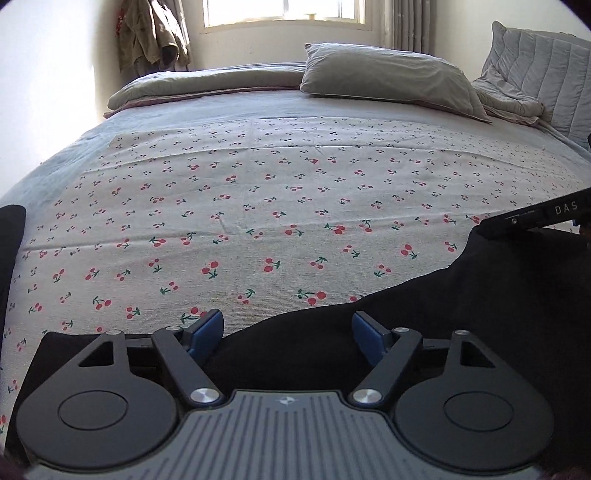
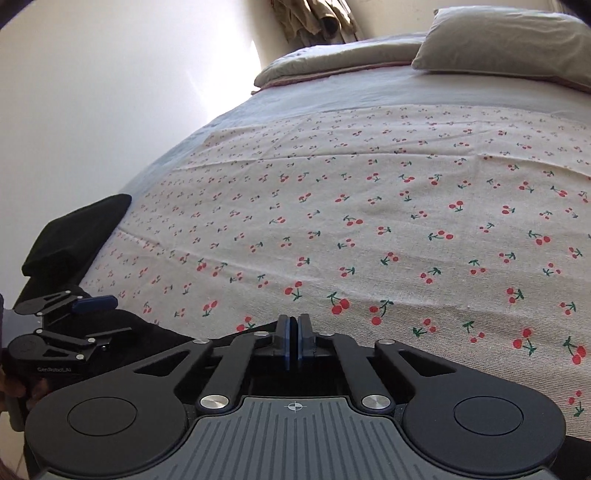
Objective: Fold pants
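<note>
Black pants point(image 1: 424, 314) lie along the near edge of a bed covered by a cherry-print sheet point(image 1: 277, 206). My left gripper point(image 1: 286, 330) is open, its blue pads point(image 1: 207, 328) spread wide just above the black cloth, with nothing pinched. In the right wrist view the same gripper point(image 2: 101, 319) shows at the lower left over the pants point(image 2: 147, 334). My right gripper point(image 2: 294, 339) is shut at the pants' far edge. From the left wrist view the cloth rises to the tip of the right gripper point(image 1: 491, 227), so the pads hold a thin fold.
More black cloth point(image 2: 74, 229) bulges at the bed's left edge beside a white wall point(image 2: 110, 92). At the far end lie a grey pillow point(image 1: 388, 77), a folded duvet point(image 1: 207, 83) and a quilted cushion point(image 1: 546, 70). Clothes point(image 1: 151, 33) hang in the corner by a window point(image 1: 280, 11).
</note>
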